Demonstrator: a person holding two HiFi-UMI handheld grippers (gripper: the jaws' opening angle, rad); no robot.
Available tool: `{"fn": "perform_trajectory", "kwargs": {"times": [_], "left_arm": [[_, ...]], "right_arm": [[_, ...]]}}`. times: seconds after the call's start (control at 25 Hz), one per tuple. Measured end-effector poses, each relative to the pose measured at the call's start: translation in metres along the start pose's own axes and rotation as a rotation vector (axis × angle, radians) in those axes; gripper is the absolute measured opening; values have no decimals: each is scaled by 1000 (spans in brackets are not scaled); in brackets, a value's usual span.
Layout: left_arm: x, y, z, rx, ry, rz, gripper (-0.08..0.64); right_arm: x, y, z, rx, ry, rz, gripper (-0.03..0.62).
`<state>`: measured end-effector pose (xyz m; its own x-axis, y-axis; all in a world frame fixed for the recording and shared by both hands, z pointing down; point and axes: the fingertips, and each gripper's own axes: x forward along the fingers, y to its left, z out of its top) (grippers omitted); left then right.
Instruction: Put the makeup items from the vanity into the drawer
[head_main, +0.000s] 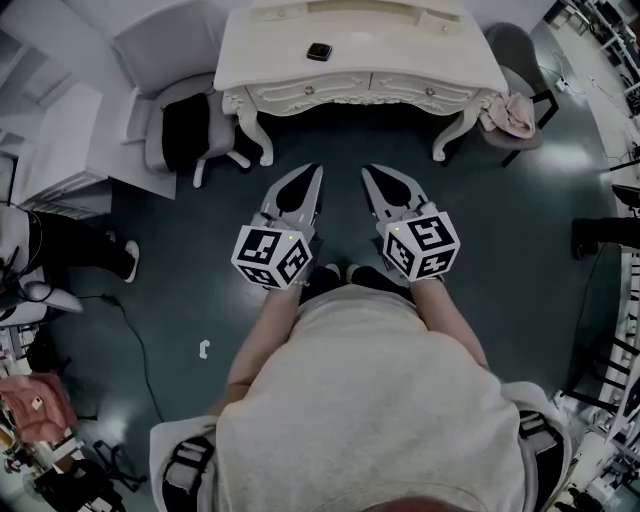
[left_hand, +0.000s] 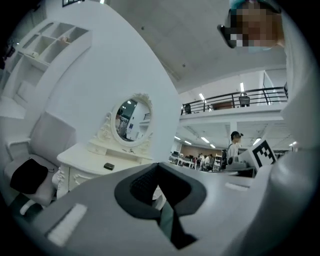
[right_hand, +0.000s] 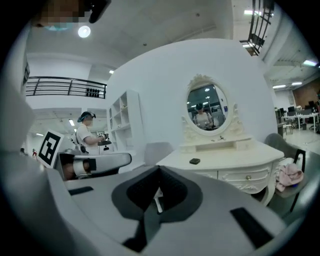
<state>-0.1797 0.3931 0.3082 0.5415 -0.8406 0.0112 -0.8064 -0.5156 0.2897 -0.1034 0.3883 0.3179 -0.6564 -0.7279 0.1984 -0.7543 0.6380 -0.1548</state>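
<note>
Head view first: both claws are held out low in front of the person, side by side over the dark floor (head_main: 330, 140), tips aimed at the vanity (head_main: 250, 60) ahead. The left gripper (head_main: 312, 178) has its jaws pressed together with nothing between them, and its own view confirms it: the pads meet at the tip with only empty air in the loop behind. The right gripper (head_main: 372, 175) is the same, closed up and carrying nothing.

That reads to me like a ready stance, with the claws shut and level because there is nothing to hold yet and the work is well out of reach.

The task's thing? One small dark makeup item (head_main: 319, 51) lies flat on the vanity top, well beyond both sets of tips, roughly on the line between the two claws. Below it the drawer fronts (head_main: 310, 92) look closed, so by my reckoning the job has not started: approach, open a drawer, then pick.

As for the surface, the cream top is otherwise almost bare, with an oval mirror (right_hand: 207, 107) standing behind the item.

Now the room. A grey chair (head_main: 185, 120) sits off to the left of the left claw, and a pink cloth (head_main: 510, 115) is draped over a seat beyond the right claw. White shelves (right_hand: 120, 120) stand against the wall, and another person (right_hand: 86, 132) is working far off in the background.
</note>
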Motion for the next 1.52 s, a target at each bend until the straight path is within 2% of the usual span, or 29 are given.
{"fn": "perform_trajectory", "kwargs": {"times": [0.08, 0.16, 0.32, 0.48, 0.68, 0.84, 1.0, 1.16, 1.36, 1.52], "left_arm": [[-4, 3, 12, -17, -58, -6, 6], [-4, 5, 16, -36, -65, -27, 5], [-3, 14, 6, -4, 1, -56, 5], [-1, 20, -6, -16, 55, -95, 6], [6, 17, -22, -37, 90, -155, 6], [25, 29, -24, -47, 101, -164, 5], [56, 47, -26, -71, 113, -155, 6], [102, 68, -21, -79, 100, -140, 6], [162, 100, -1, -36, 80, -55, 6], [207, 126, 5, -52, 62, 0, 5]], "right_arm": [[3, 3, 0, 18, -2, 5, 8], [8, 5, -3, 15, 16, -1, 8], [18, 14, -5, 8, 21, -10, 9], [22, 19, -9, 6, 31, -21, 9], [34, 15, -17, 17, 58, -24, 9], [51, -2, -16, 44, 59, -19, 9], [74, -28, -13, 34, 68, -11, 9], [110, -62, -2, 33, 72, 47, 9], [156, -108, 23, -13, 96, 110, 9], [190, -150, 39, -43, 98, 146, 9]]}}
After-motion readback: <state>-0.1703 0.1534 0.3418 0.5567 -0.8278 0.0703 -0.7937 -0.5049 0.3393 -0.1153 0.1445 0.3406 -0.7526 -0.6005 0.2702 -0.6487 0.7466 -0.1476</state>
